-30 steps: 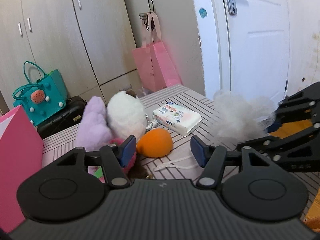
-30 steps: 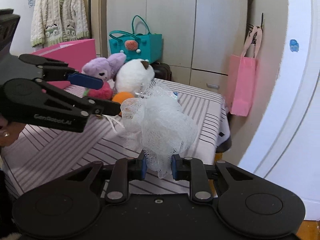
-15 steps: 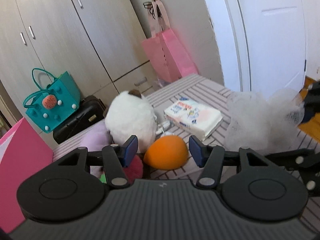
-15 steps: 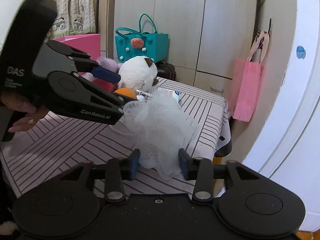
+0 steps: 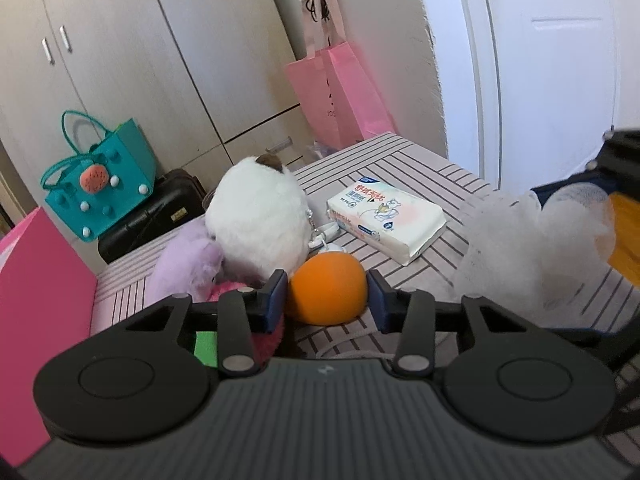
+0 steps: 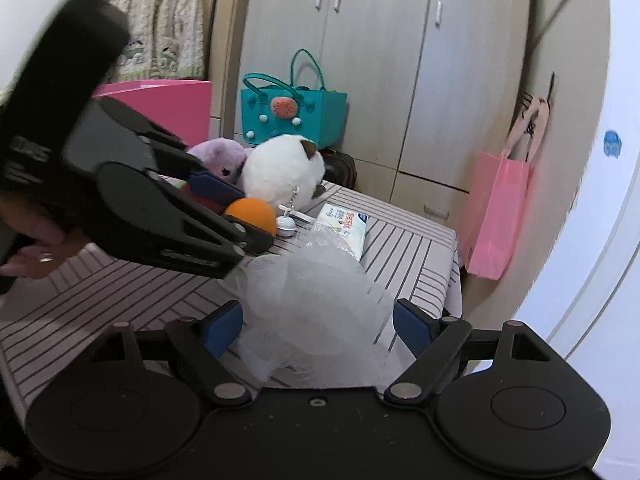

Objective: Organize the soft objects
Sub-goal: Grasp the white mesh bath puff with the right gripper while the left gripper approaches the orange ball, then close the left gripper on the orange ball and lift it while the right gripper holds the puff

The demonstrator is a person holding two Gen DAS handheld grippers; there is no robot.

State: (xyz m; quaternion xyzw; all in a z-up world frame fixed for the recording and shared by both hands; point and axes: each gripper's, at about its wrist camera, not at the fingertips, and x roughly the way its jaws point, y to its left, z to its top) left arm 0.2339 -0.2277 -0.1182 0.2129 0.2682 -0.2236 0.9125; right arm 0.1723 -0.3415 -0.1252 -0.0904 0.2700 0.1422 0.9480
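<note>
Left tongs (image 5: 327,294) closing in around the orange sponge ball (image 5: 328,289), blue pads (image 5: 274,294) at either flank, seemingly just touching; firm pinch not certain. Orange sponge ball resting on the striped tabletop (image 5: 408,168), just in front of the white plush toy (image 5: 258,216). Purple plush toy (image 5: 184,264) pressed against the left side of the white plush toy. Pack of wipes (image 5: 386,218) lying flat to the right of the white plush toy, with a small white keychain charm (image 6: 287,222) between them. Right tongs (image 6: 318,326) just opening, now spread wide, pads clear of the white mesh bath pouf (image 6: 316,308) sitting loose between them on the tabletop, nearer the camera than the pack of wipes. Teal tote bag (image 6: 294,118) and pink paper bag (image 6: 496,214) beyond the tabletop, by the wardrobe (image 6: 384,60).
</note>
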